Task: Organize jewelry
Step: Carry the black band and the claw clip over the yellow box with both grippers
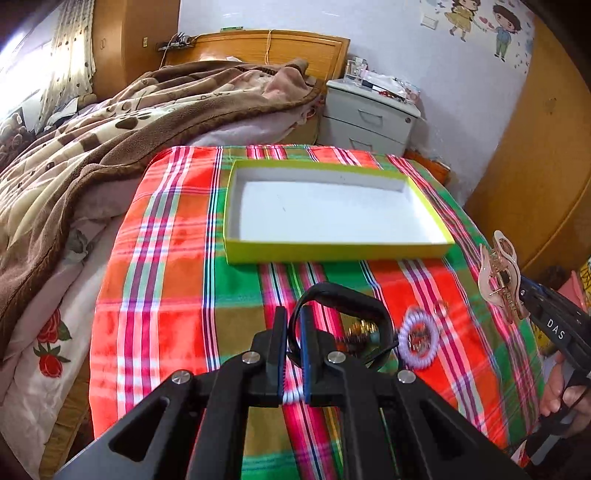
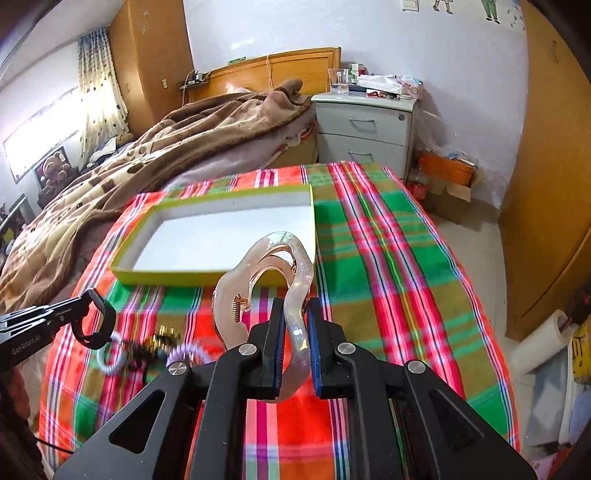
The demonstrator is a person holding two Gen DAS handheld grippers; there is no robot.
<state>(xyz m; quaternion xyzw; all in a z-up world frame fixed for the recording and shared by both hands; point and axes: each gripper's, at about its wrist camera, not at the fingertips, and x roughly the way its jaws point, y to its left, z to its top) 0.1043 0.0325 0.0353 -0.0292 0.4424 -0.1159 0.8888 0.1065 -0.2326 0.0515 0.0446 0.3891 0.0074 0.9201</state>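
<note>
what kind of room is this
Most likely a home bedroom: a bed with a wooden headboard and a rumpled brown patterned blanket, a grey two-drawer nightstand beside it, and cartoon children stickers on the wall.

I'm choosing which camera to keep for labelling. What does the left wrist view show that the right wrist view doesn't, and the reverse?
Only the left wrist view: its own left gripper close up, shut on a black band, and a hand holding the right gripper's handle.

Only the right wrist view: the right gripper close up, shut on a pink hair claw clip, plus a paper roll on the floor.

Both: the empty yellow-green box, the plaid cloth, a purple coil hair tie, the bed and the nightstand.
</note>
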